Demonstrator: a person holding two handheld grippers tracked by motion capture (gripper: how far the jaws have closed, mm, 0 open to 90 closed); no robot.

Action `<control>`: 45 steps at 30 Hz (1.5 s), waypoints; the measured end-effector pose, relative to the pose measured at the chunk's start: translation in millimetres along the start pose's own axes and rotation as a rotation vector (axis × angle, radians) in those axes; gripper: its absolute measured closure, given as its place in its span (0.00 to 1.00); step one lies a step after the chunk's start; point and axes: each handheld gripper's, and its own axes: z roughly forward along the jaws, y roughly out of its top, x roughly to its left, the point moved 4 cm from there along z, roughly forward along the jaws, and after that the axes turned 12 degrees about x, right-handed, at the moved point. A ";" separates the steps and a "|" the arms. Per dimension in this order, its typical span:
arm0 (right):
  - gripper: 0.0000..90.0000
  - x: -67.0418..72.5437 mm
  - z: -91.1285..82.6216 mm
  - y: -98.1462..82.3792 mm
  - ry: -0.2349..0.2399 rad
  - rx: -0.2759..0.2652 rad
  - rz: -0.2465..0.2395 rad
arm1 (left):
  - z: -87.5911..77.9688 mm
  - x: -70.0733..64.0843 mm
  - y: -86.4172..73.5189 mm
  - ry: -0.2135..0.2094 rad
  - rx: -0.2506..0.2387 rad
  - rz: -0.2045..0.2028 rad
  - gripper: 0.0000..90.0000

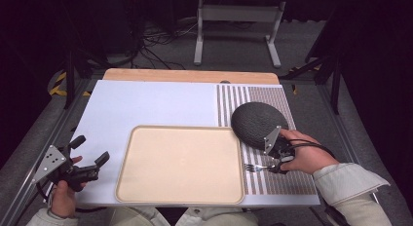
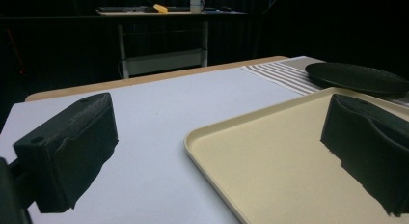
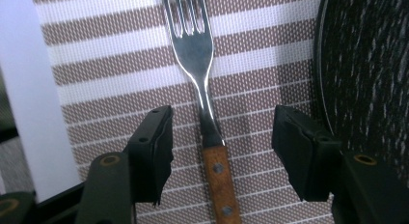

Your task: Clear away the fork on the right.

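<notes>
Your fork (image 3: pixel 202 96) lies flat on the striped mat (image 3: pixel 96 64), between the tray (image 1: pixel 180 162) and the dark plate (image 1: pixel 255 121). Its wooden handle sits between the right gripper (image 3: pixel 222 147) jaws, which stand apart, not touching it. Close off-centre and it may skid or pivot. Your left gripper (image 2: pixel 217 147) hangs open over the tray's edge.

The tray (image 1: pixel 179 197) lies on the table (image 1: pixel 146 102), near the middle. To its right lies the mat (image 1: pixel 277 179). The plate (image 1: pixel 255 122) sits on the mat, far side. The fork (image 1: pixel 257 167) lies on the mat, nearer, just right of the tray.
</notes>
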 end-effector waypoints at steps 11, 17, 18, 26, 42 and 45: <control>0.66 -1.4 8.1 -0.2 0.010 0.101 -0.093 | 0.2 0.1 -0.2 0.000 0.002 0.000 0.00; 0.77 -1.3 12.8 -0.7 0.028 0.142 -0.135 | 0.1 0.2 -0.1 -0.001 0.000 0.000 0.00; 0.78 -1.0 13.2 -0.8 0.034 0.149 -0.137 | 0.2 0.2 -0.2 -0.002 0.001 0.000 0.00; 0.86 -0.6 14.8 -0.4 0.028 0.150 -0.154 | -0.2 0.3 -0.2 -0.003 0.000 -0.001 0.00; 0.87 0.6 -0.1 0.3 0.010 0.130 -0.114 | 1.2 1.9 -0.7 -0.007 0.003 -0.007 0.00; 0.87 -0.1 -6.7 1.3 0.013 0.125 -0.100 | 1.7 3.0 -0.9 -0.005 -0.001 -0.010 0.00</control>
